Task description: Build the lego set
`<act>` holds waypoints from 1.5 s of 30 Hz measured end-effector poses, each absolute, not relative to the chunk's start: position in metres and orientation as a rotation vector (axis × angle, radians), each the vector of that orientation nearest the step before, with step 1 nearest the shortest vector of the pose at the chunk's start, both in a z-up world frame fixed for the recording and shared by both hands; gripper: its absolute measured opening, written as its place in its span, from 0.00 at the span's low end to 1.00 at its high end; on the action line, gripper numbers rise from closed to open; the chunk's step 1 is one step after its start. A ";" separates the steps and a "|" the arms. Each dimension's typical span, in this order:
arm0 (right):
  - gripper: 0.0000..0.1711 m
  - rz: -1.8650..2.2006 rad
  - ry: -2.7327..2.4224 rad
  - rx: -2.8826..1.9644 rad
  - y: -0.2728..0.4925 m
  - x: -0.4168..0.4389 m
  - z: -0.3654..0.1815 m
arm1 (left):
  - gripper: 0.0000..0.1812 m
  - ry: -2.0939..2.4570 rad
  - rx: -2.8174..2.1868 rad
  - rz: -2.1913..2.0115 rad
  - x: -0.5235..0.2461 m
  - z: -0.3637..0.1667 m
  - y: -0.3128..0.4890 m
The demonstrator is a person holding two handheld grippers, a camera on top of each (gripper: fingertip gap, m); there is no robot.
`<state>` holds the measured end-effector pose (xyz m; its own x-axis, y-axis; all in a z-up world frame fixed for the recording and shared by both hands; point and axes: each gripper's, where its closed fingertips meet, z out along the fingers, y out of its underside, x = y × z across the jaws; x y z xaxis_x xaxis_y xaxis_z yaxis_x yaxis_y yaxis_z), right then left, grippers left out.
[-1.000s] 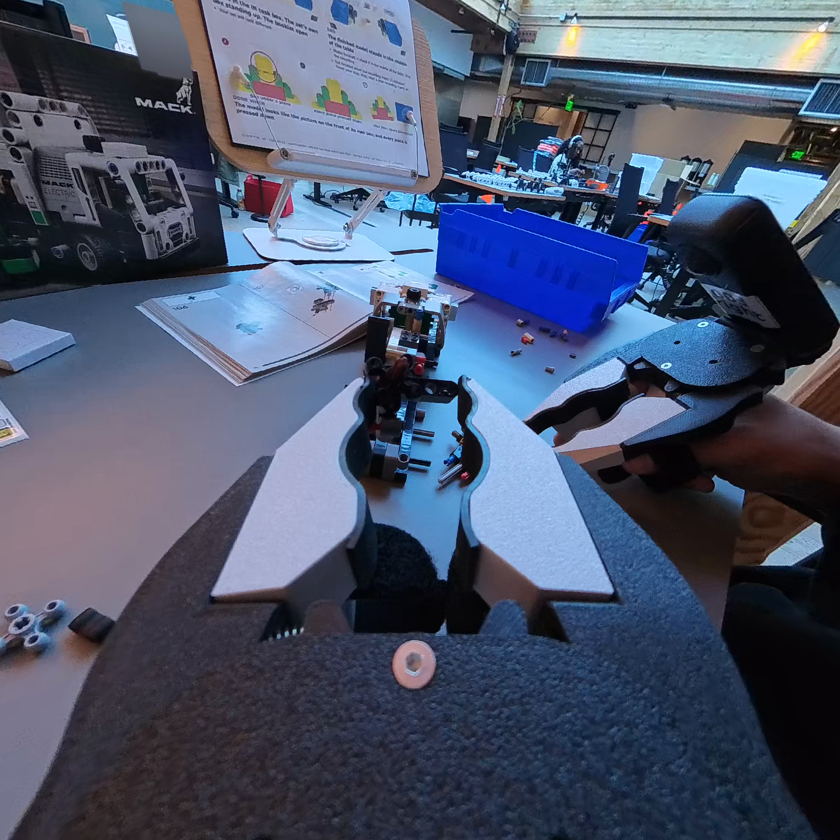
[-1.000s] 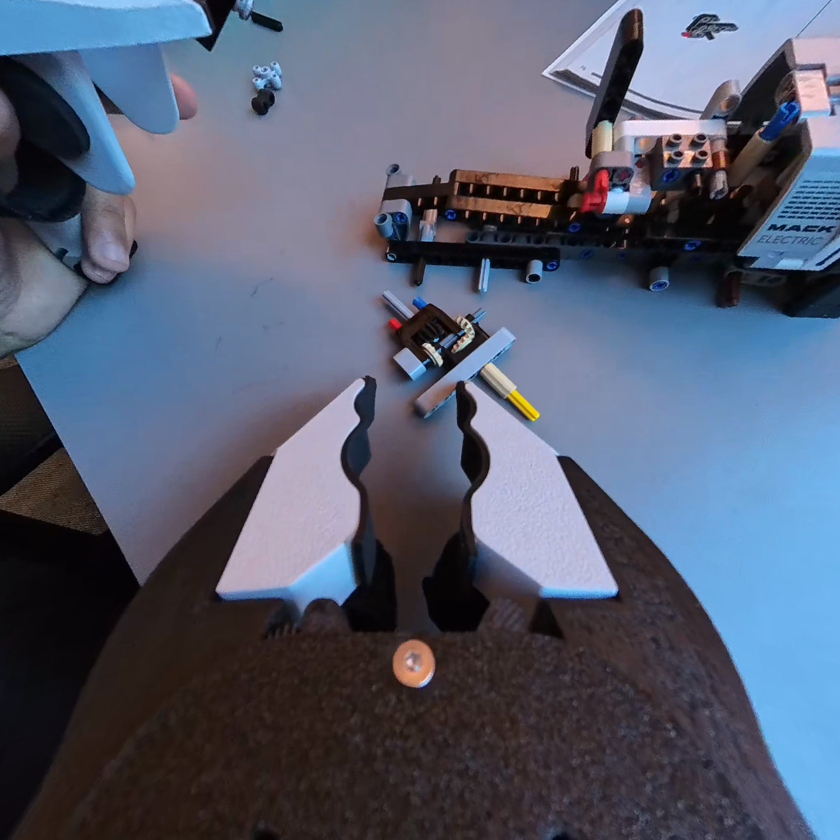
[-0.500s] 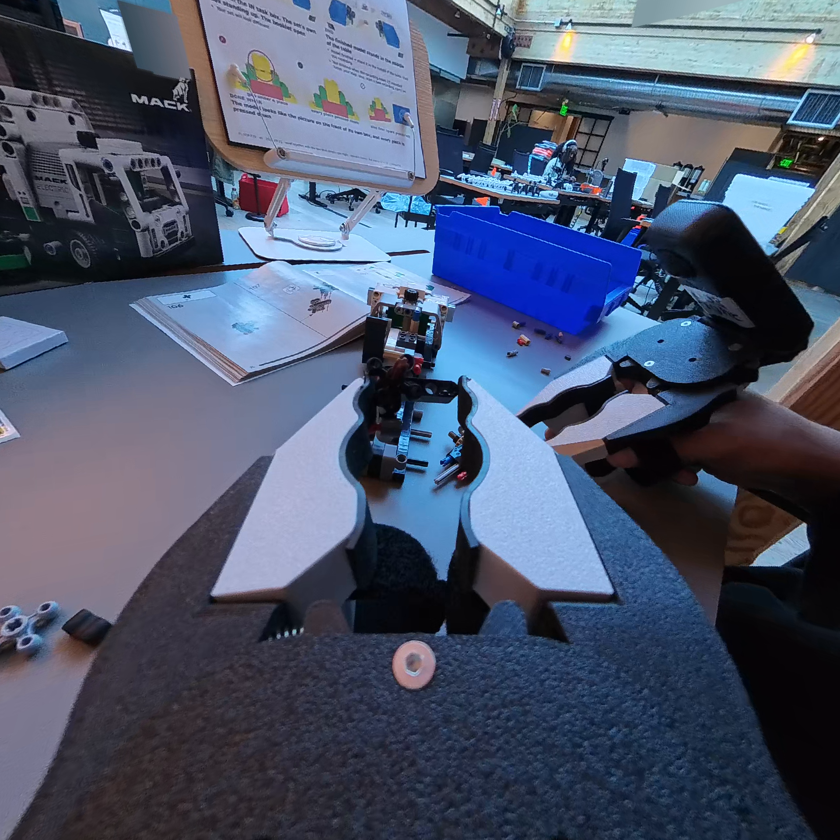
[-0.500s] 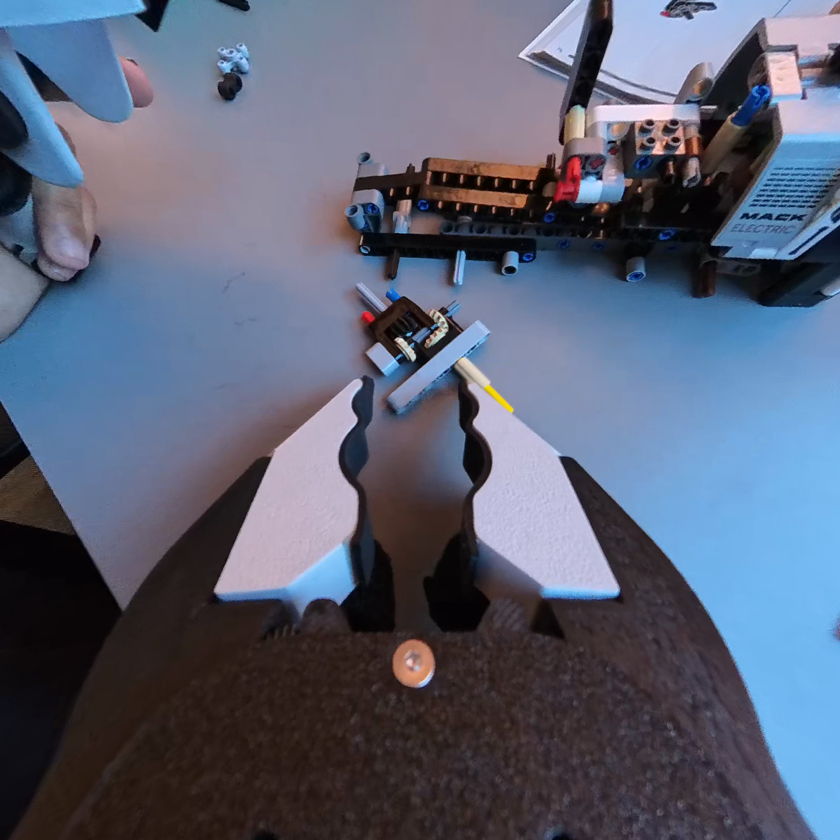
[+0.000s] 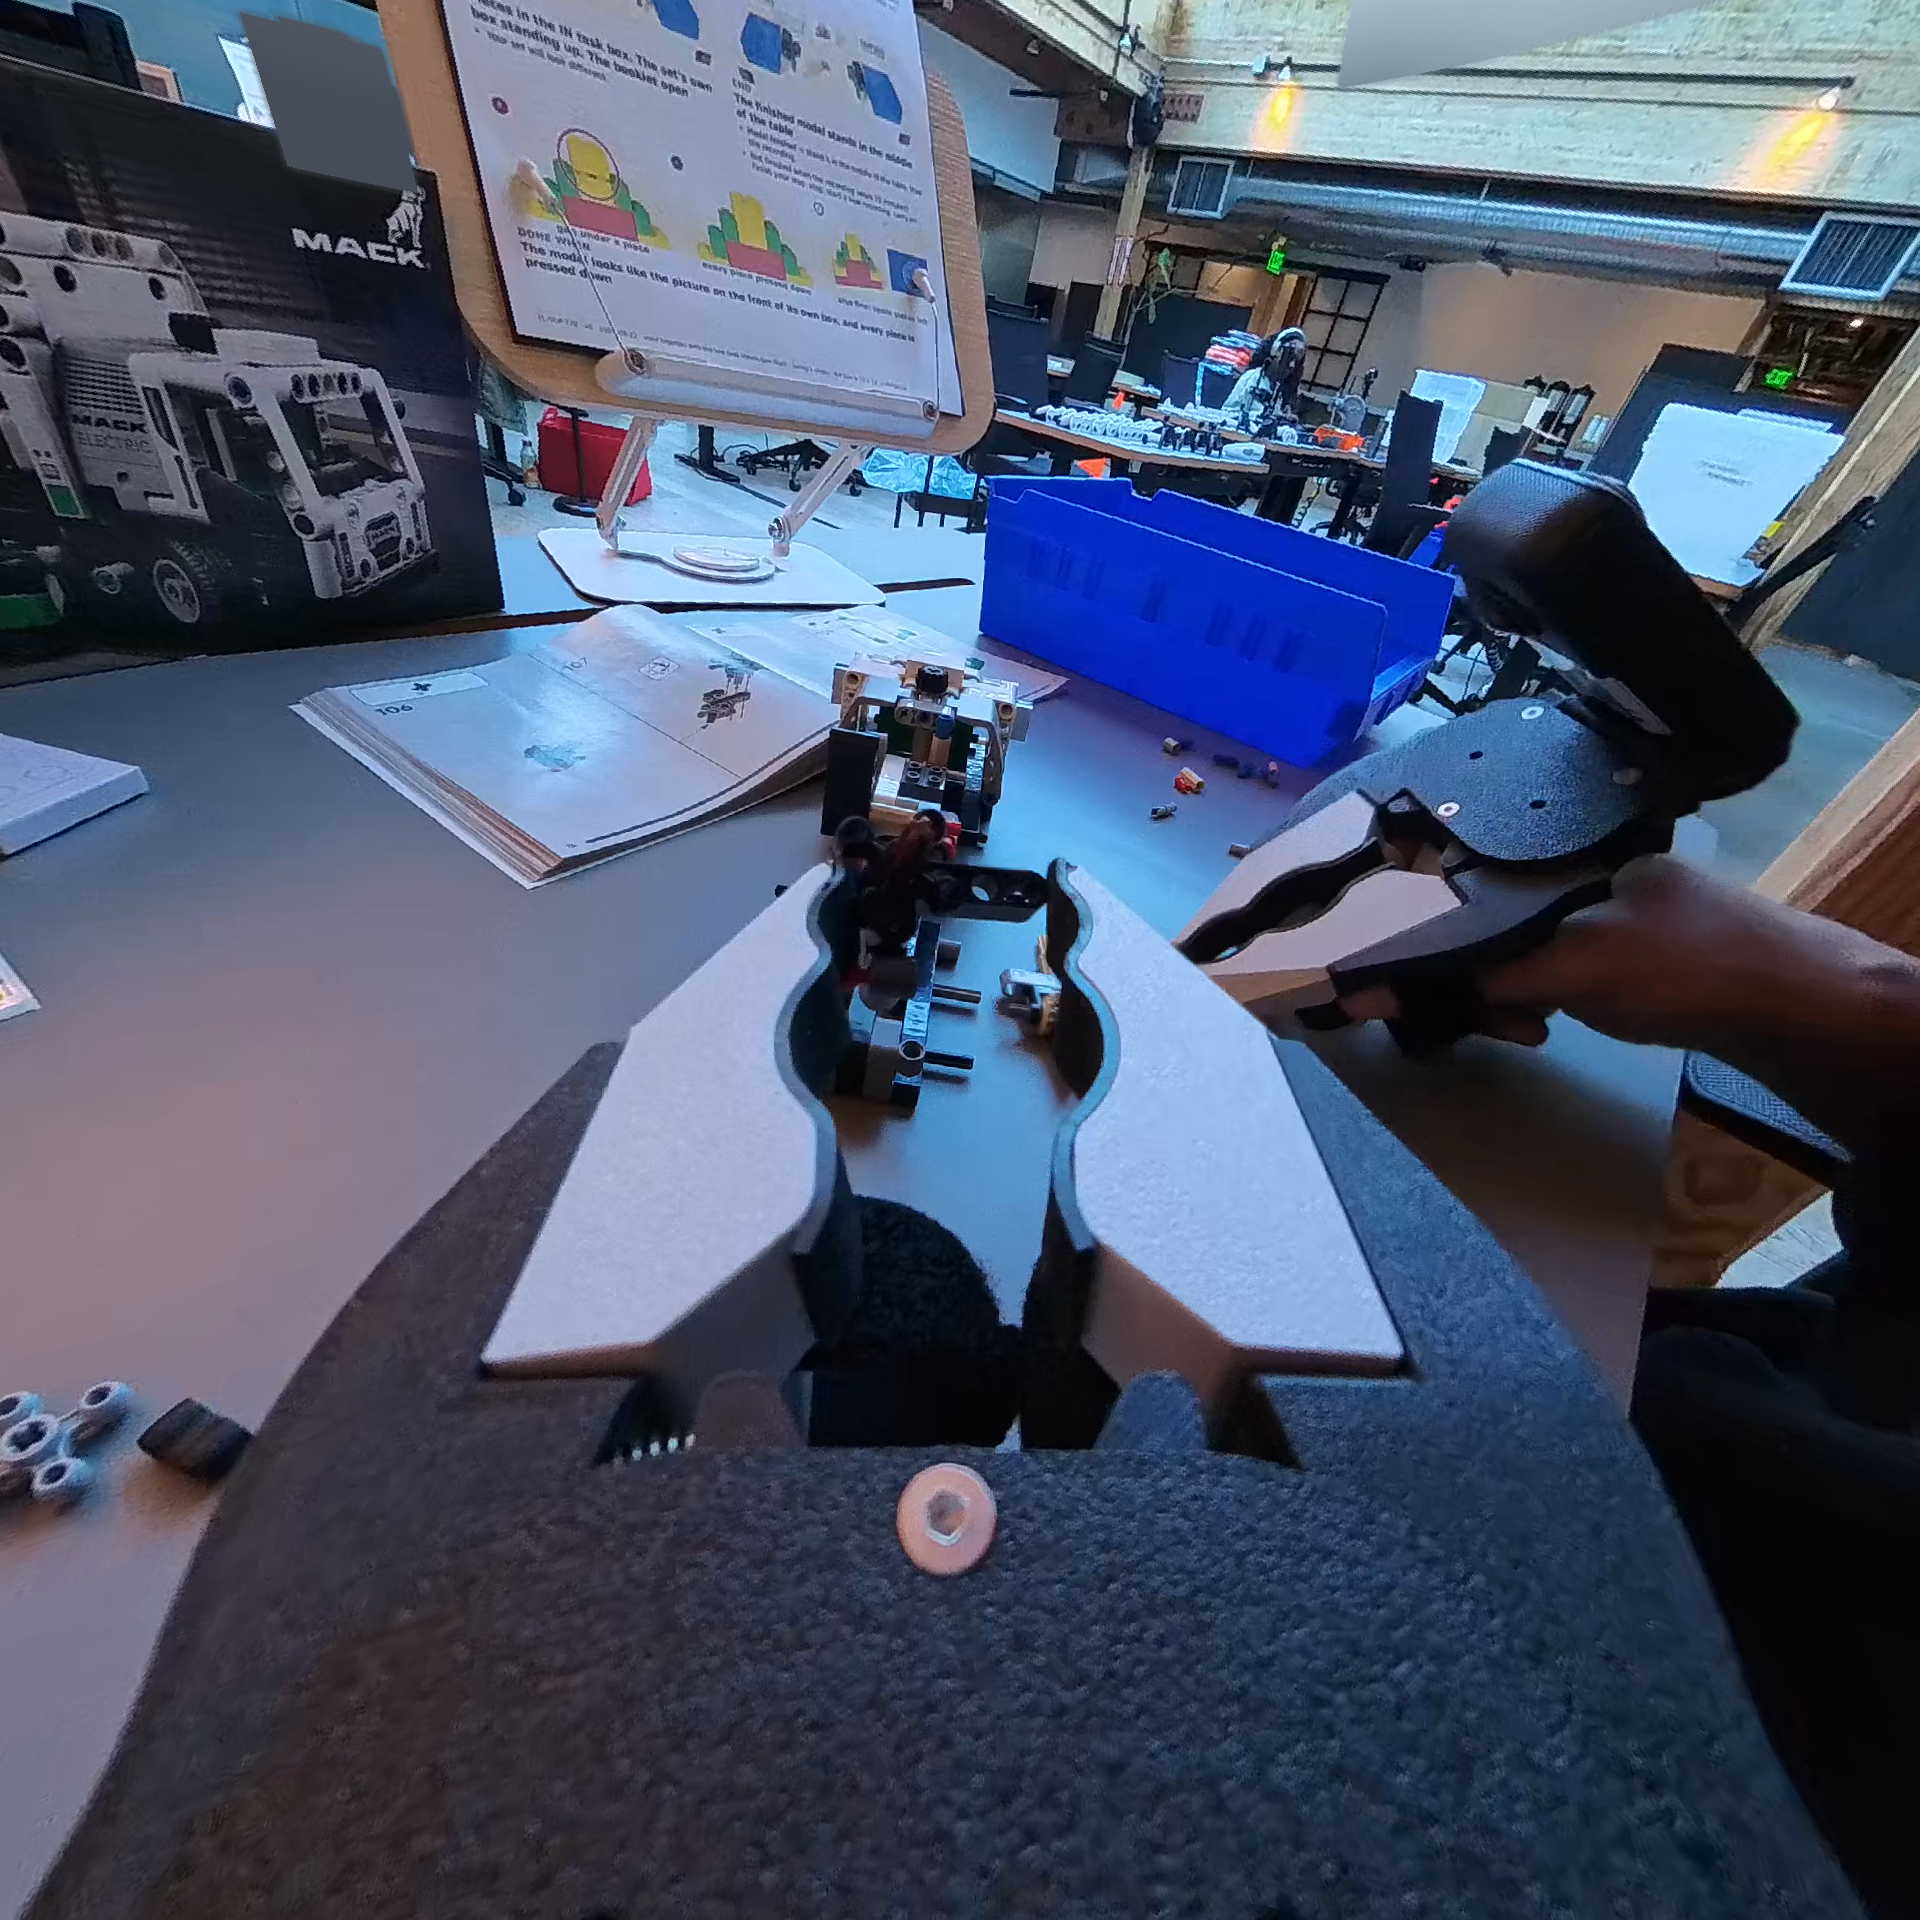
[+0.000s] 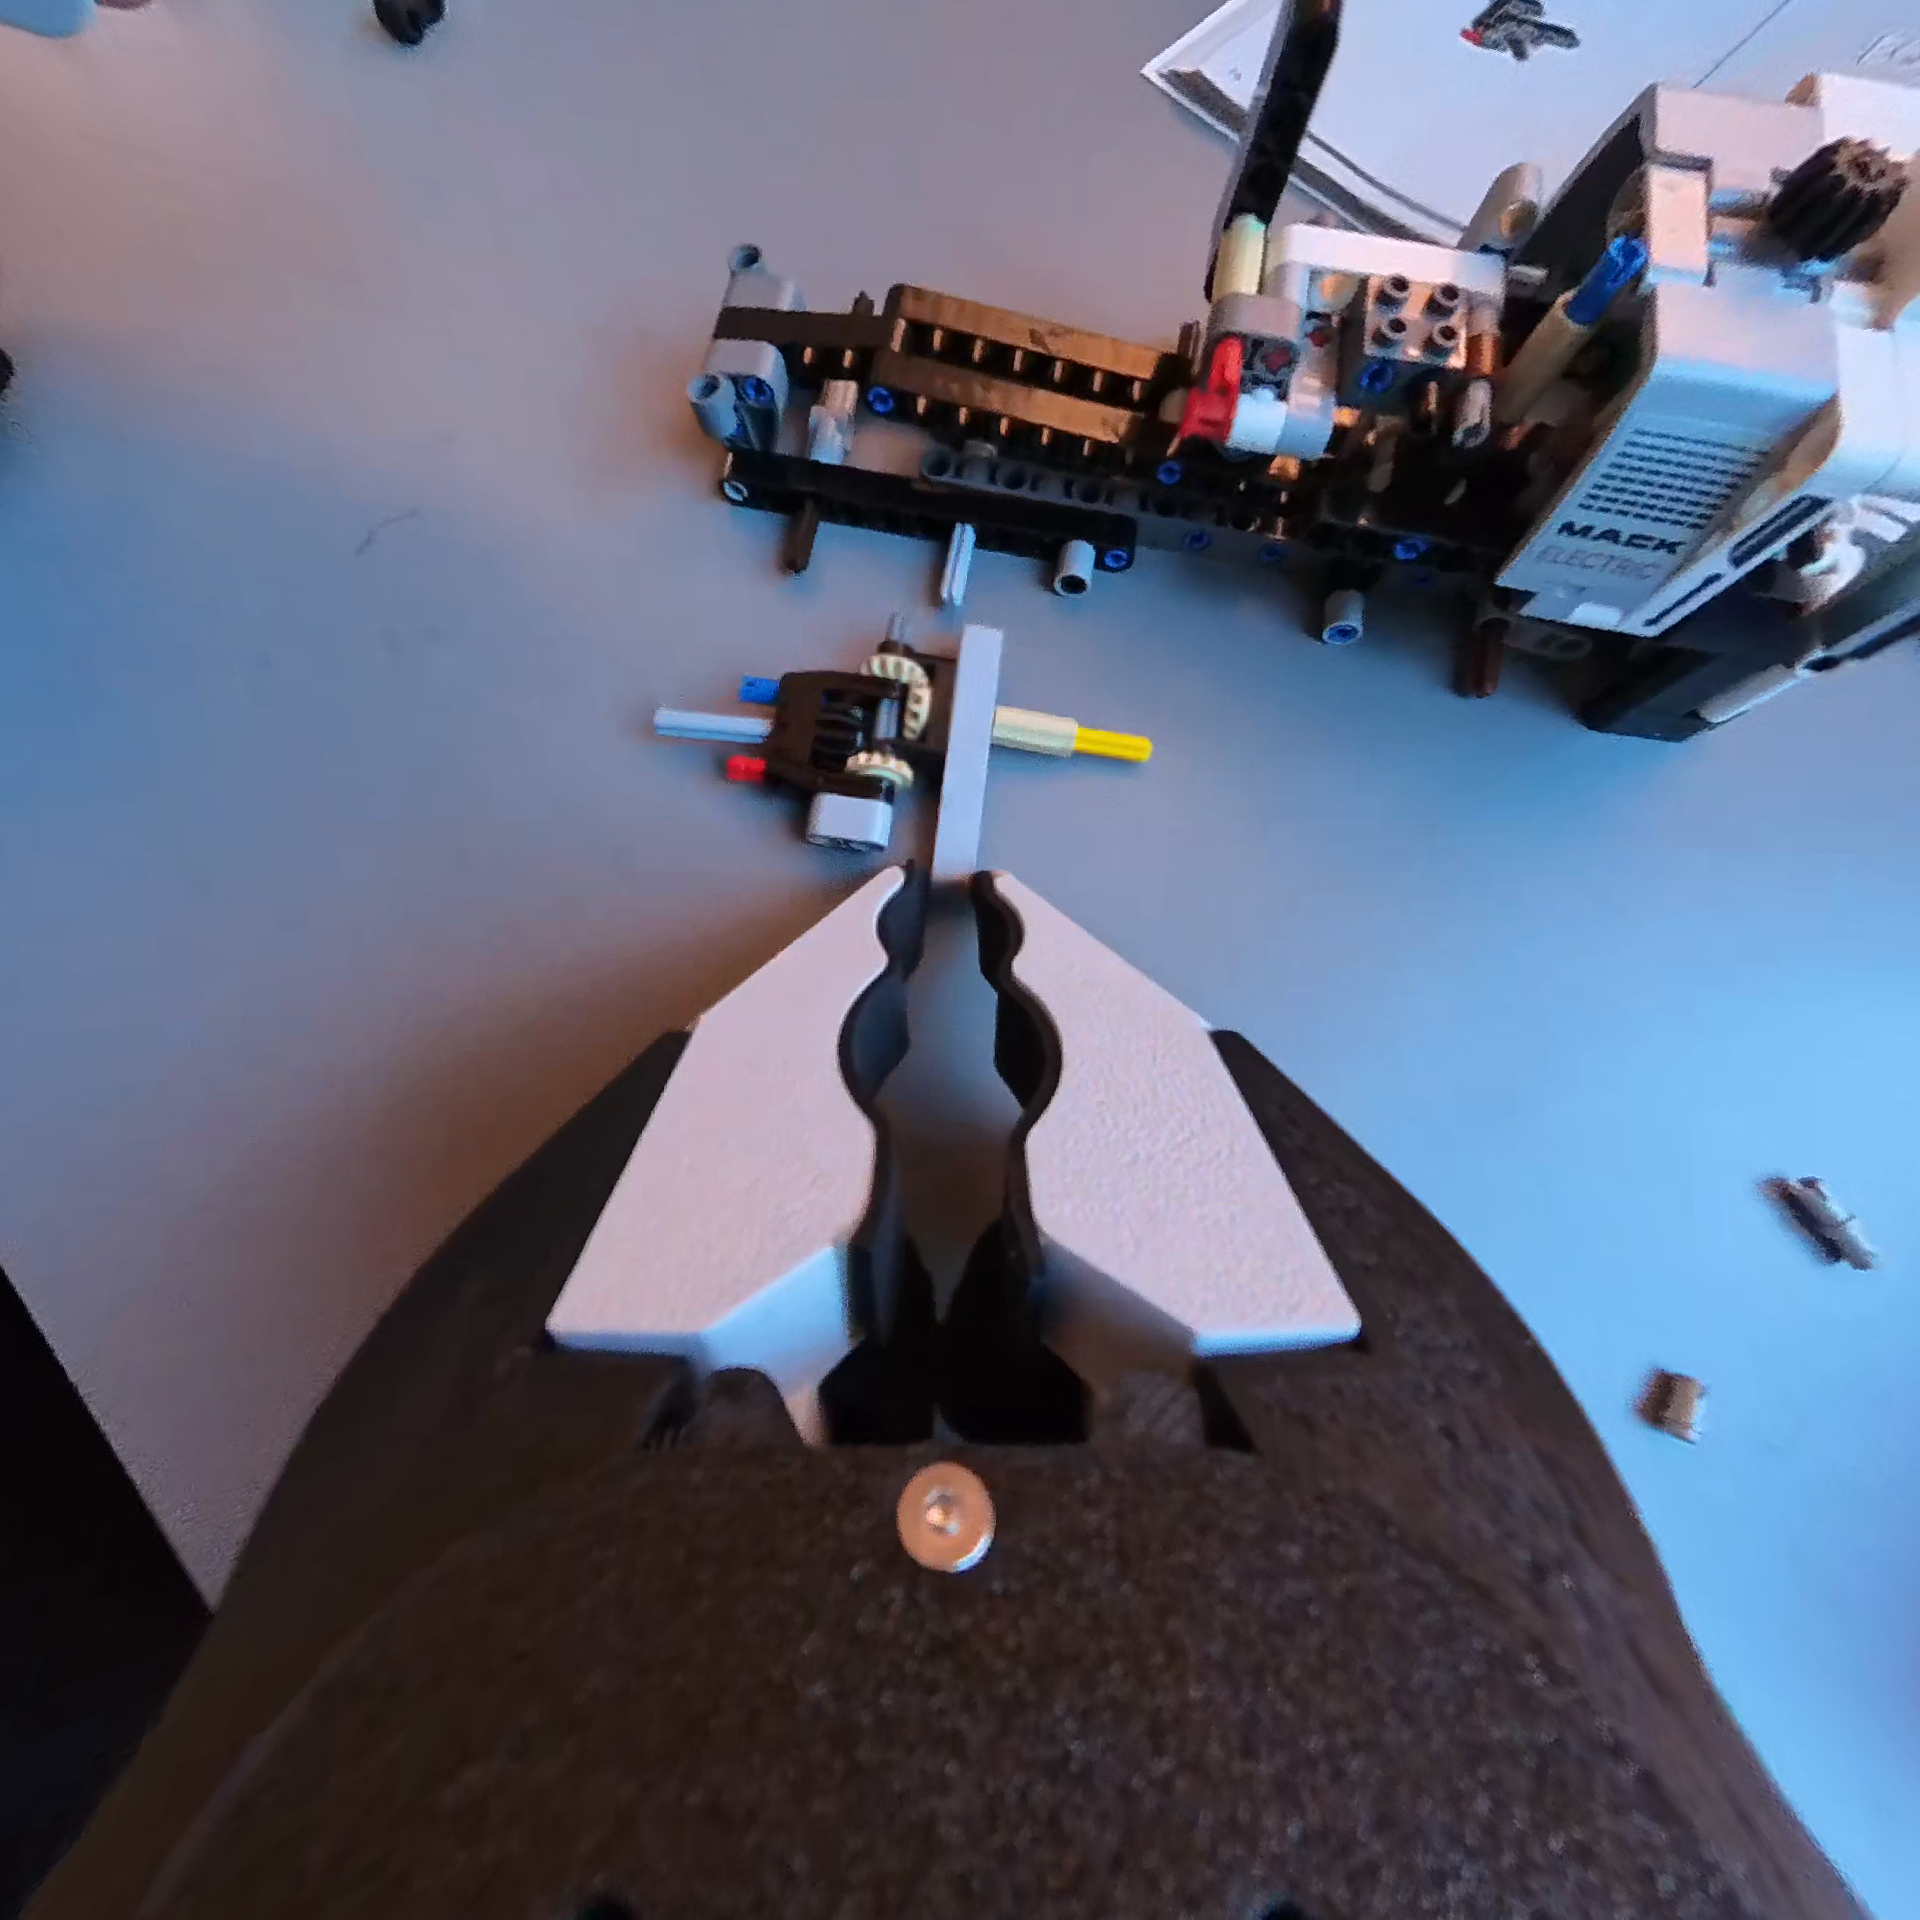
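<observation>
Grey tabletop (image 6: 312, 520) fills the right wrist view, and an open workshop is seen beyond it in the left wrist view. Nearest, the right gripper (image 6: 943, 881) is seen pinched onto the near end of a light grey beam (image 6: 966, 748), which belongs to a small gear assembly (image 6: 862, 727) lying directly ahead of the fingertips (a yellow axle (image 6: 1107, 744) sticks out to its right). Just beyond that assembly, the partly built truck (image 6: 1299, 416) is stretched across the table, its white cab off to the far right.

From the left wrist view, the left gripper (image 5: 940, 894) is held open, nothing between its jaws, with the truck chassis seen end-on straight ahead between the fingertips. To its right the right gripper is gripped by a hand (image 5: 1662, 966). Farther ahead, an open instruction booklet (image 5: 582, 727) is laid to the left, and a blue bin (image 5: 1195, 623) to the right. Behind them, the set's box (image 5: 229, 416) is stood at far left.
</observation>
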<state>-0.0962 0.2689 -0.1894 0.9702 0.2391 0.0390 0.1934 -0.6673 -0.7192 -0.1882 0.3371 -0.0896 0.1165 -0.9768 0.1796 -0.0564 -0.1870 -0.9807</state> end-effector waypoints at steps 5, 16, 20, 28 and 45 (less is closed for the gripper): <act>0.17 0.121 -0.377 -2.293 0.265 -0.101 -0.185 | 0.18 1.094 -1.443 -1.221 -0.187 -0.090 0.335; 0.26 0.147 -0.366 -2.293 0.282 -0.105 -0.189 | 0.18 1.091 -1.434 -1.234 -0.188 -0.089 0.333; 0.19 0.151 -0.380 -2.288 0.285 -0.105 -0.189 | 0.18 1.092 -1.431 -1.232 -0.188 -0.089 0.333; 0.13 0.323 -0.243 -2.237 0.282 -0.100 -0.173 | 0.18 1.117 -1.430 -1.238 -0.186 -0.090 0.329; 0.12 0.252 -0.292 -2.231 0.280 -0.101 -0.179 | 0.18 1.411 -1.554 -0.976 -0.128 -0.128 0.287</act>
